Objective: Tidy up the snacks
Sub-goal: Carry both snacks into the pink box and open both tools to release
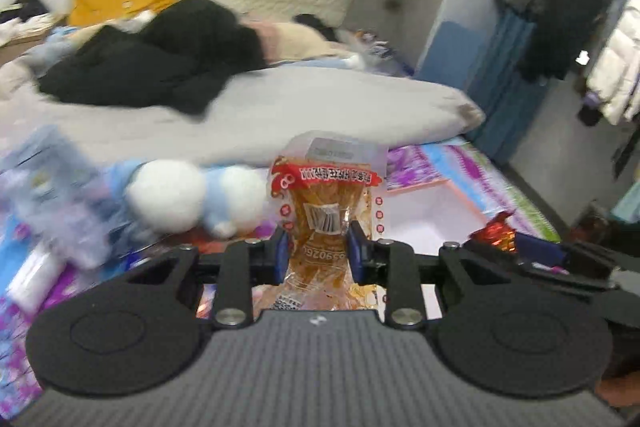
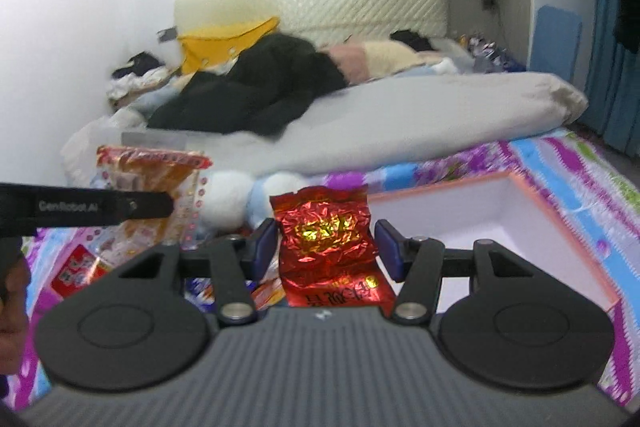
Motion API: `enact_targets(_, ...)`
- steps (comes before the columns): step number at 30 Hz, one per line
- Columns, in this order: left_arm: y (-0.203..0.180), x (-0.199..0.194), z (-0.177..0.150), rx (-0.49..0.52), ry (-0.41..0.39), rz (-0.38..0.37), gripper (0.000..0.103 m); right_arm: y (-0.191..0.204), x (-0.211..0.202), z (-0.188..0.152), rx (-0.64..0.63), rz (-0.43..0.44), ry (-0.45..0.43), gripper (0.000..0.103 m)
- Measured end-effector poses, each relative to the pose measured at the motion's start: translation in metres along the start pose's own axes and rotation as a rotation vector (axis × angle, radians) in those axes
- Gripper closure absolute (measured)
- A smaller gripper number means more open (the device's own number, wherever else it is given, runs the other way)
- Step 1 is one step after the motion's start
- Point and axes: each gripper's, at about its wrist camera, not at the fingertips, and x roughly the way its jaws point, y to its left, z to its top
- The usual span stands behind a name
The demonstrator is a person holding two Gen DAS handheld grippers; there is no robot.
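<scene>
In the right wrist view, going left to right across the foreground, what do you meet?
Left gripper holding the orange snack pack → white and blue plush toy → red foil packet between the right gripper's fingers → pink-rimmed white box.

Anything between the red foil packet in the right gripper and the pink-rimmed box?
Only the right gripper's own right finger. Beyond it, the right wrist view shows the box's white interior directly, with nothing else between it and the red foil packet.
</scene>
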Motion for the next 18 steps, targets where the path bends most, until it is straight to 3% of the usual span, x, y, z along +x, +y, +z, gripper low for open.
enact_targets(7, -0.060, 0.085, 0.011, 0.037, 0.093, -0.111, 0.069, -0.064, 0.039, -0.007, 0.053, -0.109, 0.060, 0.046)
enact_targets(13, -0.089, 0.159, -0.013, 0.096, 0.210, -0.140, 0.069, -0.108, 0.083, -0.044, 0.102, -0.163, 0.183, 0.046)
enact_targets(18, -0.089, 0.203, -0.036, 0.106, 0.290, -0.137, 0.069, -0.128, 0.109, -0.072, 0.132, -0.178, 0.263, 0.046)
